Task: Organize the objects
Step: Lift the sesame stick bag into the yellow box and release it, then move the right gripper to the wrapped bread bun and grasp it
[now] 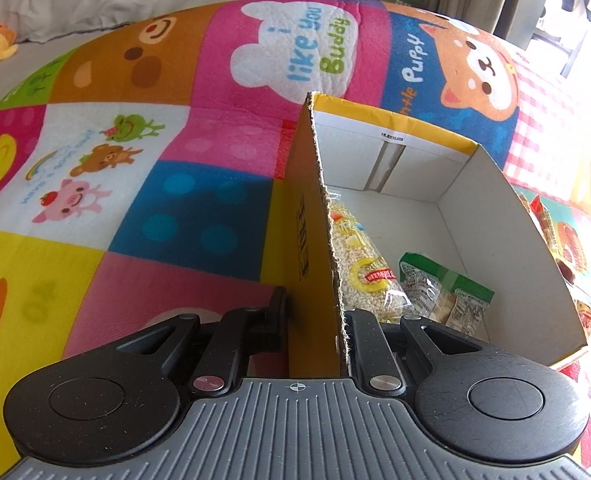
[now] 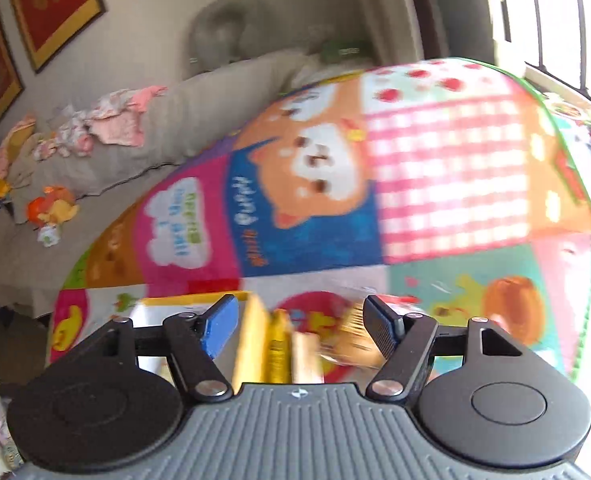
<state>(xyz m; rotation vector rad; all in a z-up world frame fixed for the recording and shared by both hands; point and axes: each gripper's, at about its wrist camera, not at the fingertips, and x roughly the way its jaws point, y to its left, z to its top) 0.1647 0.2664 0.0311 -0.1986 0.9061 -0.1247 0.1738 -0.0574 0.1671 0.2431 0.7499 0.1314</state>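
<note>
Two snack packs already sit inside the cardboard box [image 1: 427, 184]: a clear bag of puffed grain [image 1: 365, 268] against the near wall and a green-topped packet [image 1: 447, 292] just beside it. Left hand-held gripper [image 1: 315, 320] is pinching that yellow box wall, one finger outside, one inside, holding the box steady on the colourful play mat [image 1: 175, 120]. Over on the right wrist view, everything low down is smeared with blur. Right hand-held gripper [image 2: 301, 320] stands spread, blue pads apart, with the yellow box edge [image 2: 255, 340] and what looks like a crinkly snack wrapper [image 2: 351, 336] showing between the jaws, neither pad pressing on anything that can be made out. More wrapped snacks [image 1: 547, 224] lie on the mat outside the far wall. Risk from here: that wrapper looks slippery and light, so a hurried close could skid off it or nip the box rim instead, and a pull against the held wall could tip the box and spill what's inside
</note>
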